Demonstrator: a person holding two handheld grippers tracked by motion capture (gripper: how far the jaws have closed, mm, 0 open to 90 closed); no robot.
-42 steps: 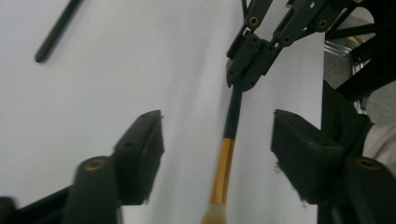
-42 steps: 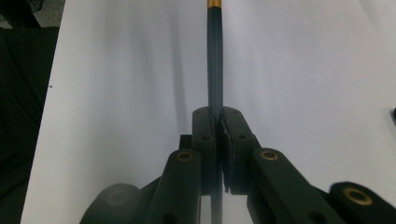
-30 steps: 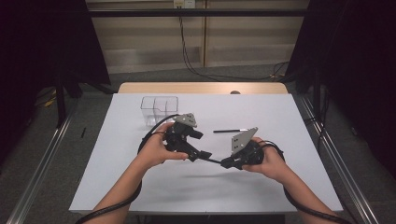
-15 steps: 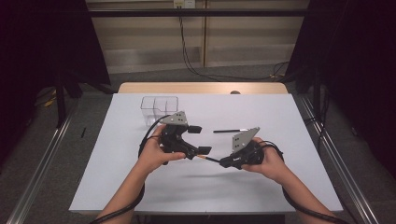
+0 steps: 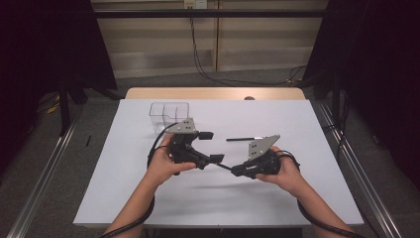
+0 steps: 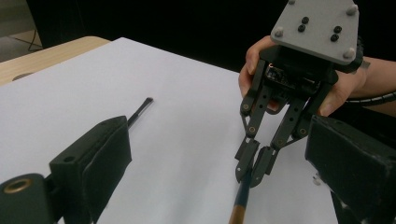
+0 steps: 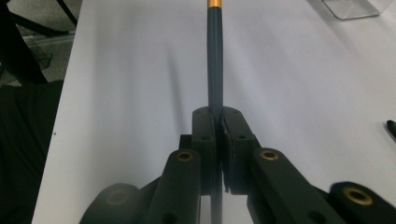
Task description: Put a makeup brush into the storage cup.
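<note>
My right gripper (image 5: 234, 171) is shut on a dark pen with a gold band (image 7: 215, 60), holding it just above the white table (image 5: 297, 198). The pen (image 5: 224, 166) points left toward my left gripper (image 5: 211, 147), which stands open. In the left gripper view the pen's end (image 6: 240, 205) lies between my wide-apart jaws, touching neither, and the right gripper (image 6: 254, 170) pinches it from the far side. In the right gripper view the pen runs straight out from the shut right gripper (image 7: 217, 122).
A second black pen (image 5: 245, 139) lies on the table behind both grippers, also seen in the left gripper view (image 6: 140, 112). A clear plastic box (image 5: 170, 111) stands at the back left. The table's wooden far edge (image 5: 213, 93) shows beyond the white sheet.
My left gripper has drawn slightly left and back, still open. The right gripper has kept its hold on the pen and has barely moved.
</note>
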